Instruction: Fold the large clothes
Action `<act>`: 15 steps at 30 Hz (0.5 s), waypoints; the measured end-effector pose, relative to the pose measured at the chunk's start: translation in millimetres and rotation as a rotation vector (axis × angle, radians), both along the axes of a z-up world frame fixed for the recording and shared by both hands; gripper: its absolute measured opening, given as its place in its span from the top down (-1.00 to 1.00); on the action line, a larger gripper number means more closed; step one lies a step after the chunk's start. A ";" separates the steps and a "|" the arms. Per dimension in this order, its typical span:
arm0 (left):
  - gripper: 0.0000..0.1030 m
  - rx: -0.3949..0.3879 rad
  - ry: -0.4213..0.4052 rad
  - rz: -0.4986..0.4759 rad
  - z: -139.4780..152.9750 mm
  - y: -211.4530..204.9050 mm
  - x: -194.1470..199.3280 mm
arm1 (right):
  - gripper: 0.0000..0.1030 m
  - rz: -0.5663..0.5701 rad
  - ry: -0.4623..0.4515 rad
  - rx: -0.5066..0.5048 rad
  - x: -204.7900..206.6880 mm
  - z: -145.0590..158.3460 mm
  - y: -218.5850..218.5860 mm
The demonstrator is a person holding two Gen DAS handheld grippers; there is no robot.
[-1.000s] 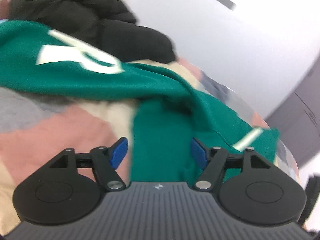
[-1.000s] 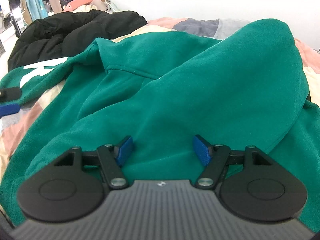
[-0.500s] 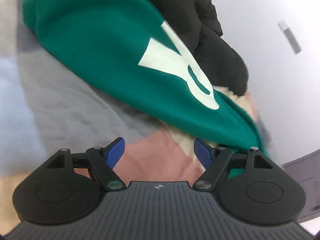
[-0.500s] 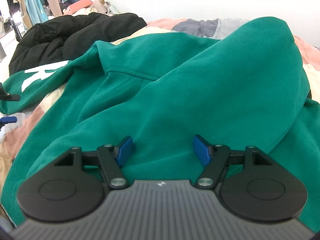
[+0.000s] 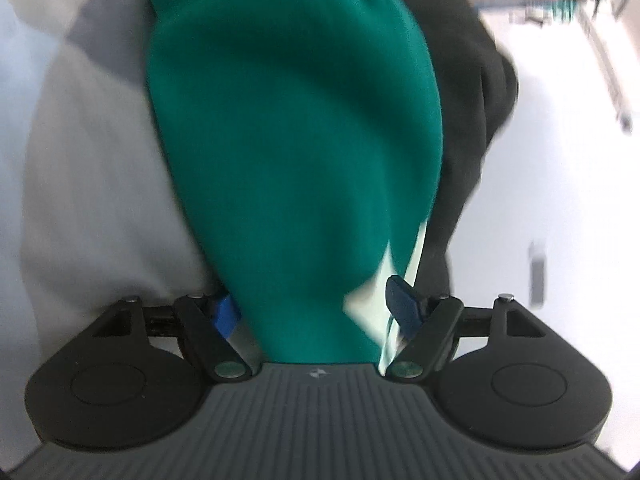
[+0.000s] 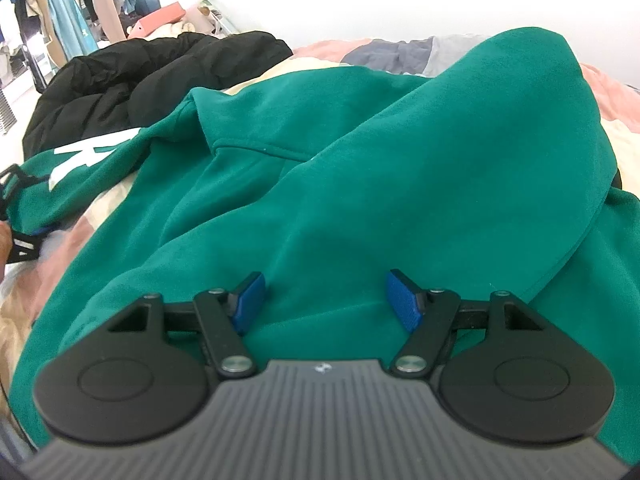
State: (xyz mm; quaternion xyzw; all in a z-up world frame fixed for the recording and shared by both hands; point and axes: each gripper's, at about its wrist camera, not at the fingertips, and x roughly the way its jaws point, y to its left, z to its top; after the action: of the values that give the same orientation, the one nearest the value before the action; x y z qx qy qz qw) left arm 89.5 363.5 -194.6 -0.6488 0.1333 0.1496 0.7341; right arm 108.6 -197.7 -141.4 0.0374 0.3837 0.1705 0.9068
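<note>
One green sleeve [image 5: 292, 152] | between left hand-held gripper [image 5: 316, 308] jaws, closing

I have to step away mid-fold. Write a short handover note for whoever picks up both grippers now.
Left gripper: jaws wide but just been closing; the sleeve of the green hoodie lies between them, not visibly pinched.
Right gripper: open, over the hoodie's body, holding nothing.
The hoodie lies spread and rumpled on the bed, beside a black jacket.
Done: no fold yet.
Left: grip the sleeve, fold it in, then the body.

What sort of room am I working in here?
Most likely a bedroom: the green hoodie lies on a patchwork quilt like a bed's, beside a black jacket, with clothes hanging behind.
</note>
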 end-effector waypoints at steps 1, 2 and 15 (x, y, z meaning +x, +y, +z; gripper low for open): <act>-0.38 0.006 -0.008 0.032 0.5 5.6 -3.8 | -0.35 0.002 -0.003 -0.011 1.0 -0.3 1.9; -0.23 0.015 0.003 0.064 1.5 9.4 -6.8 | -0.35 0.003 -0.007 -0.022 1.5 -0.6 3.8; 0.76 0.492 0.240 0.226 83.1 -19.3 -12.3 | -0.39 -0.008 -0.018 -0.091 11.2 -0.4 17.7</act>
State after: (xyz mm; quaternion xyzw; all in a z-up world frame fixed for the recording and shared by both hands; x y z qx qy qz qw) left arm 77.3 344.2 -111.5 -0.4398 0.1058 0.3338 0.8270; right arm 119.7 -180.0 -141.8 -0.0039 0.3827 0.1498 0.9116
